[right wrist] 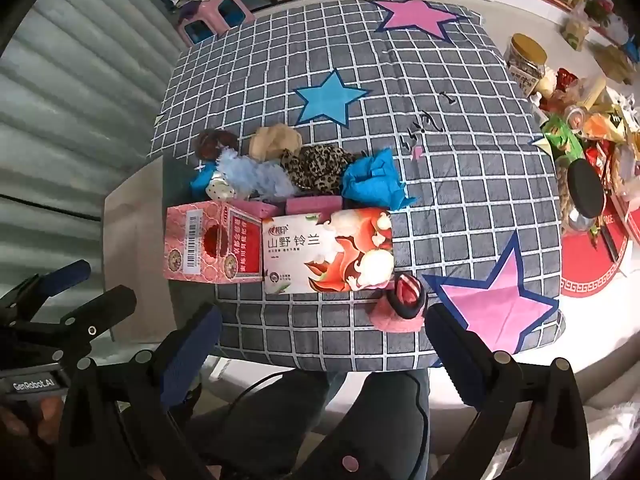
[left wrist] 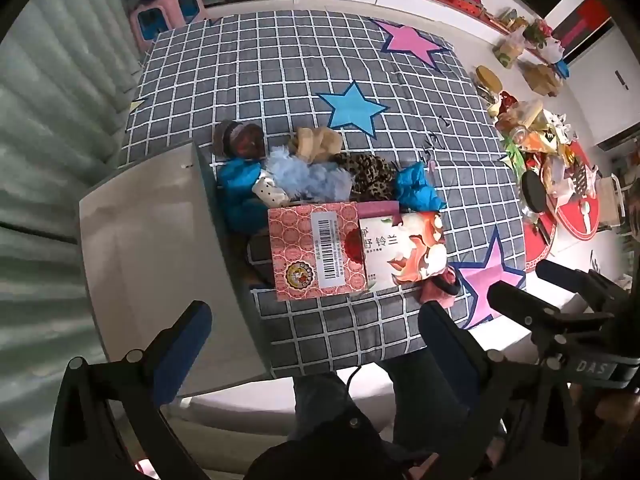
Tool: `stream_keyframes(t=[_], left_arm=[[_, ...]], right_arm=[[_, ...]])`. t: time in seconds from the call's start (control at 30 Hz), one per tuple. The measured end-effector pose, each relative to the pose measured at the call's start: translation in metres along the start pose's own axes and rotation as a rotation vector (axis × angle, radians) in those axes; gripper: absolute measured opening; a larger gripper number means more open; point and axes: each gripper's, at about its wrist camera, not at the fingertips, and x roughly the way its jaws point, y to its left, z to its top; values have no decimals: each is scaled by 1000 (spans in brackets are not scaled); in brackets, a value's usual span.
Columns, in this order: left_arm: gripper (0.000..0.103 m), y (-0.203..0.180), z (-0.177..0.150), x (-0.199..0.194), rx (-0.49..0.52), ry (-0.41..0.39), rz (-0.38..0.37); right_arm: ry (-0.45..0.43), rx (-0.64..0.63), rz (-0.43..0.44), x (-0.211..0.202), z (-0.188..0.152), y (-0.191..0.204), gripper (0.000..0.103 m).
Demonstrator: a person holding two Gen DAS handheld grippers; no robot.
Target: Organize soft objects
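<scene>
A pink patterned cardboard box (left wrist: 352, 252) (right wrist: 280, 248) lies on the grey checked quilt (left wrist: 280, 72) (right wrist: 460, 200). Behind it is a heap of soft items: a light blue fluffy one (left wrist: 304, 176) (right wrist: 256, 176), a leopard-print one (left wrist: 368, 176) (right wrist: 316, 168), a tan one (left wrist: 316, 140) (right wrist: 276, 140), bright blue ones (left wrist: 416, 188) (right wrist: 372, 184), a brown one (left wrist: 240, 140) (right wrist: 214, 142). A pink scrunchie (right wrist: 400, 304) (left wrist: 438, 290) lies by the box's near right corner. My left gripper (left wrist: 312, 344) is open and empty. My right gripper (right wrist: 324, 348) is open and empty, just short of the scrunchie.
A white cabinet top (left wrist: 152, 248) stands left of the quilt. Jars, packets and a red mat (right wrist: 592, 256) crowd the white surface at the right. A pink stool (right wrist: 216, 16) stands at the far left corner. The person's legs are below the grippers.
</scene>
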Motion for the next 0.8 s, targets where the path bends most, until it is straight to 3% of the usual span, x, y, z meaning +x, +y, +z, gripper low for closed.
stream_keyframes(t=[0.33, 0.8], left_arm=[[103, 7, -6, 1, -39, -3, 1], [103, 14, -1, 0, -14, -50, 15]], right_arm=[[-5, -23, 2, -2, 4, 9, 102], [-16, -4, -20, -3, 7, 2, 102]])
